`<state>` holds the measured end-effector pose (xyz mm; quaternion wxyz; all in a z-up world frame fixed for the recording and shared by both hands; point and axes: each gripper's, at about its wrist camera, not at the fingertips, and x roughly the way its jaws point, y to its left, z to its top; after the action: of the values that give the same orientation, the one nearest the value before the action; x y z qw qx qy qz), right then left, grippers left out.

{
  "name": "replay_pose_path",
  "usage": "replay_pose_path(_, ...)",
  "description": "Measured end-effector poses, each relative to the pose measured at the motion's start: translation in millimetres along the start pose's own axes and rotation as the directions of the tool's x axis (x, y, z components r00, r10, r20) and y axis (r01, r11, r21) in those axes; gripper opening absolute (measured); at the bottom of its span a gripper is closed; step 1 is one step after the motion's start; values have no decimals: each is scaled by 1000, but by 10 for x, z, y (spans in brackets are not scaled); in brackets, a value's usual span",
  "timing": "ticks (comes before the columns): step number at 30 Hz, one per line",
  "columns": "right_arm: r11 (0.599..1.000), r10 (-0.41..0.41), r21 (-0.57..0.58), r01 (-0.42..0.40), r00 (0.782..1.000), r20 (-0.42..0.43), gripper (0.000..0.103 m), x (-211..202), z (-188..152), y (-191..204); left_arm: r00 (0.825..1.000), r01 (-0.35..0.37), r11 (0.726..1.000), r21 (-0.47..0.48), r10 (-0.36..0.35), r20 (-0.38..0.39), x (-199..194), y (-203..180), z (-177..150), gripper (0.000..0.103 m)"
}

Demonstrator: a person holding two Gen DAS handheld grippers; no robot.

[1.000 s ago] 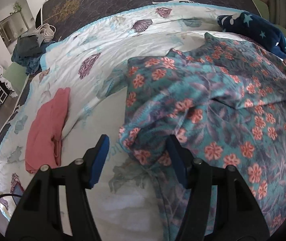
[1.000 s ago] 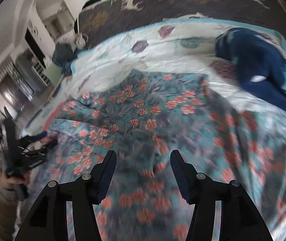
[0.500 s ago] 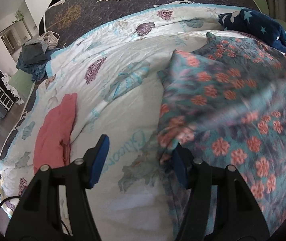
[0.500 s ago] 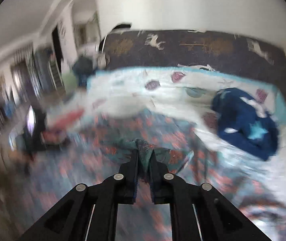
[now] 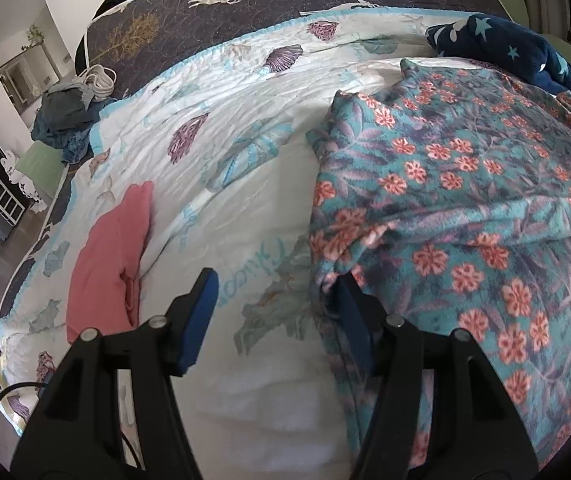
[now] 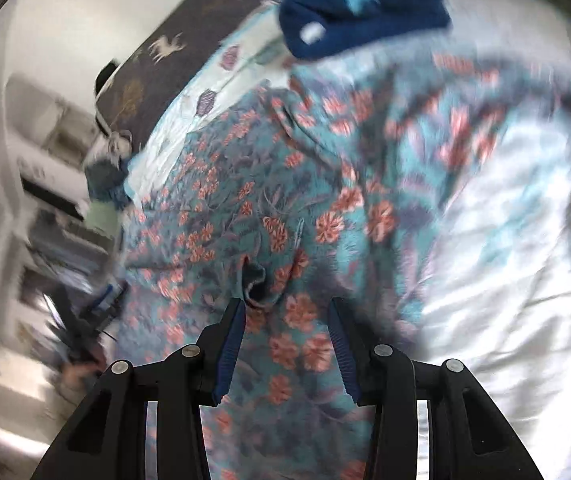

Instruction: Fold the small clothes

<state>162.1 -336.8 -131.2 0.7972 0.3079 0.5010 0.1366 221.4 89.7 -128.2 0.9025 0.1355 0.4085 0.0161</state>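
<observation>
A teal floral garment with orange flowers lies on the bed, one part folded over onto the rest. My left gripper is open, its right finger at the garment's left edge, its left finger over bare quilt. In the right wrist view the same garment fills the middle, blurred. My right gripper is open just above it, holding nothing.
A folded pink garment lies on the white shell-print quilt at the left. A navy star-print garment sits at the back right; it also shows in the right wrist view. A dark clothes pile is at the far left bed corner.
My right gripper closed on the floral garment, carried a part of it across, and has now opened and let it go. The garment's left side now lies folded over. My left gripper stayed open.
</observation>
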Motion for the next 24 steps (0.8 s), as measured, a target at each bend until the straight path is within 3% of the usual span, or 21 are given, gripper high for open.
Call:
replay_pose_path(3, 993, 58, 102, -58, 998, 7, 44, 96, 163, -16, 1000, 3, 1000, -5, -3, 5, 12, -19, 35, 61)
replay_pose_path(6, 1000, 2, 27, -2, 1000, -2, 33, 239, 293, 148, 1000, 7, 1000, -6, -7, 7, 39, -31, 59, 61)
replay_pose_path(7, 1000, -20, -3, 20, 1000, -18, 8, 308, 314, 215, 1000, 6, 1000, -3, -6, 8, 60, -36, 69, 61)
replay_pose_path(8, 1000, -24, -14, 23, 999, -33, 6, 350, 321, 260, 1000, 6, 1000, -2, -6, 11, 67, -43, 75, 57)
replay_pose_path(9, 999, -36, -32, 35, 999, -17, 6, 329, 337, 328, 1000, 9, 1000, -2, -9, 18, 70, -44, 82, 50)
replay_pose_path(10, 997, -44, -69, 45, 999, 15, 6, 273, 365, 412, 999, 28, 1000, -3, -28, 28, 61, -51, 106, 26)
replay_pose_path(11, 990, -49, -126, 58, 996, 74, 6, 158, 417, 556, 999, 33, 999, -3, -33, 31, 49, -60, 117, 11)
replay_pose_path(13, 975, -32, -209, 72, 981, 189, 6, -99, 551, 811, 998, 1, 1000, -1, -1, 63, -38, -102, 126, 11)
replay_pose_path(16, 951, 2, -297, 89, 956, 292, 6, -407, 707, 1057, 986, -47, 999, 24, 43, 163, -318, -229, 91, 13)
replay_pose_path(18, 930, -52, -327, 168, 941, 334, 6, -448, 773, 1059, 980, -49, 998, 50, 38, 193, -430, -326, 43, 14)
replay_pose_path(20, 917, -143, -319, 240, 943, 300, 7, -274, 843, 878, 979, -84, 988, 128, 58, 197, -449, -479, -16, 16)
replay_pose_path(22, 927, -247, -239, 289, 950, 189, 7, 31, 851, 547, 976, -140, 971, 194, 102, 194, -391, -587, -79, 17)
replay_pose_path(24, 927, -300, -191, 322, 944, 135, 10, 180, 764, 316, 982, -141, 966, 217, 108, 157, -339, -607, -115, 17)
